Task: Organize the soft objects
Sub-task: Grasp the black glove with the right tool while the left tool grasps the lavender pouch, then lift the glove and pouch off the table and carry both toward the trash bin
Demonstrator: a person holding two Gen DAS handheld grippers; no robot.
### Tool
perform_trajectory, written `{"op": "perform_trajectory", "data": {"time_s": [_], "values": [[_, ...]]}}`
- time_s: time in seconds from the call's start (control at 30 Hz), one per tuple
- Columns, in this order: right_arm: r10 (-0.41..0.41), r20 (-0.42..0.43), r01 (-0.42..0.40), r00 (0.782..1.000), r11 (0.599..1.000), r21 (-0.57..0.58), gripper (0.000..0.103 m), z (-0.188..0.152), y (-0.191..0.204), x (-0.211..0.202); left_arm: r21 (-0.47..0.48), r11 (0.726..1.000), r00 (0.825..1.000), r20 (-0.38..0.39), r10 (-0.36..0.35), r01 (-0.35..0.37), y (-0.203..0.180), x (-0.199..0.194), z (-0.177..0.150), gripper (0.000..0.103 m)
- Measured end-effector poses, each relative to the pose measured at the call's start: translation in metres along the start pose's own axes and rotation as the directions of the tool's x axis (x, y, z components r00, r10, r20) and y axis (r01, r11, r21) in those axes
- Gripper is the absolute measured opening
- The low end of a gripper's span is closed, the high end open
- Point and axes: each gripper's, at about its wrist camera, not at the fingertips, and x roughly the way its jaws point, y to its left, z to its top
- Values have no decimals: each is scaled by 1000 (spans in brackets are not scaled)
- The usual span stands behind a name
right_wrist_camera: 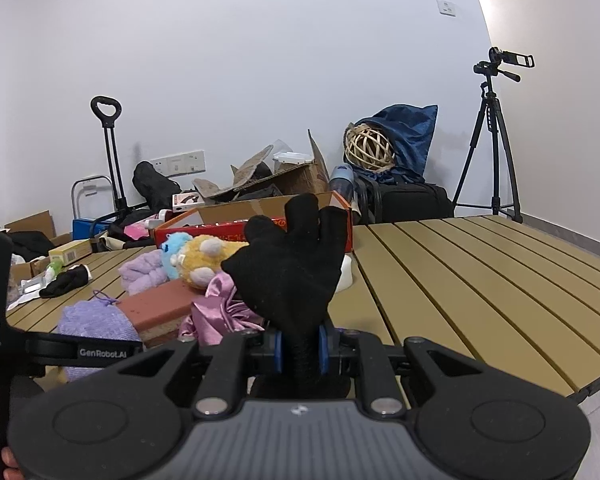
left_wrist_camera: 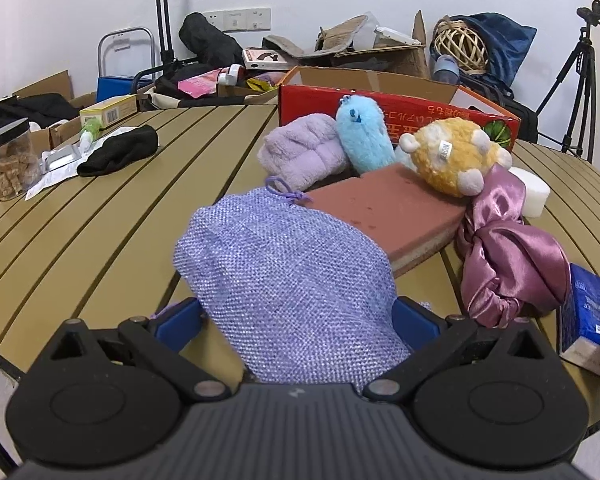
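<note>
Left gripper (left_wrist_camera: 298, 316): fingers clamped on the lilac pouch (left_wrist_camera: 288, 280), held low over the table (left_wrist_camera: 100, 216). Right gripper (right_wrist_camera: 300, 346): fingers clenched on a black glove (right_wrist_camera: 292, 264). Both are best carried over the sponge (left_wrist_camera: 392, 212) and plush (left_wrist_camera: 452, 156), then released inside the red box (left_wrist_camera: 400, 112).
</note>
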Motion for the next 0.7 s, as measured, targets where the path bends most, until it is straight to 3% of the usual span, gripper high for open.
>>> {"op": "perform_trajectory", "data": {"time_s": [0.27, 0.47, 0.6, 0.7], "values": [[-8, -13, 9, 1000, 999, 33, 16, -3, -4, 5, 28, 999, 999, 11, -47, 47, 3, -3, -3, 98], [-8, -12, 8, 1000, 999, 37, 16, -3, -5, 5, 70, 993, 994, 51, -98, 95, 1, -14, -10, 71], [-4, -11, 4, 1000, 999, 36, 16, -3, -5, 5, 88, 992, 993, 68, -95, 89, 1, -21, -14, 49], [-1, -11, 2, 1000, 999, 35, 16, -2, -5, 4, 91, 991, 990, 87, -108, 100, 3, -27, -16, 44]]}}
